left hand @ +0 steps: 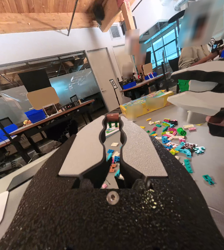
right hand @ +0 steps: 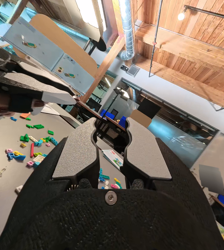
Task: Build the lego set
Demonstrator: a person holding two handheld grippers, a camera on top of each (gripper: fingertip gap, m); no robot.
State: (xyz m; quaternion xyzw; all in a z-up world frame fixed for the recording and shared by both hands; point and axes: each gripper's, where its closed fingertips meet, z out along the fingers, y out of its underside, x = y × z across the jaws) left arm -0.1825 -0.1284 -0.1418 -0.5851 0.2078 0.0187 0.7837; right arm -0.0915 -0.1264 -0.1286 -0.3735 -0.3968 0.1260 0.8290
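My left gripper (left hand: 113, 119) is shut on a small brown Lego piece (left hand: 112, 116) with green parts under it (left hand: 113, 124), held in the air above the grey table (left hand: 214, 159). In the right wrist view the left gripper (right hand: 74, 97) comes in from the left, with a bit of brown at its tips. My right gripper (right hand: 111, 119) is open and empty, raised and pointing out over the table edge. It also shows in the left wrist view (left hand: 170, 86) at the upper right. Loose Lego pieces (left hand: 176, 136) (right hand: 31, 143) lie scattered on the table.
A yellow Lego box (left hand: 146, 106) lies at the far side of the table. An instruction booklet (right hand: 112, 158) lies near the table edge. An open instruction page on a stand (right hand: 47, 54) is up left. A green cylinder (left hand: 181, 131) lies among the pieces. Other desks with blue bins (left hand: 34, 115) stand beyond. About 20 cm separates my right fingertips from the green cylinder (left hand: 181, 131).
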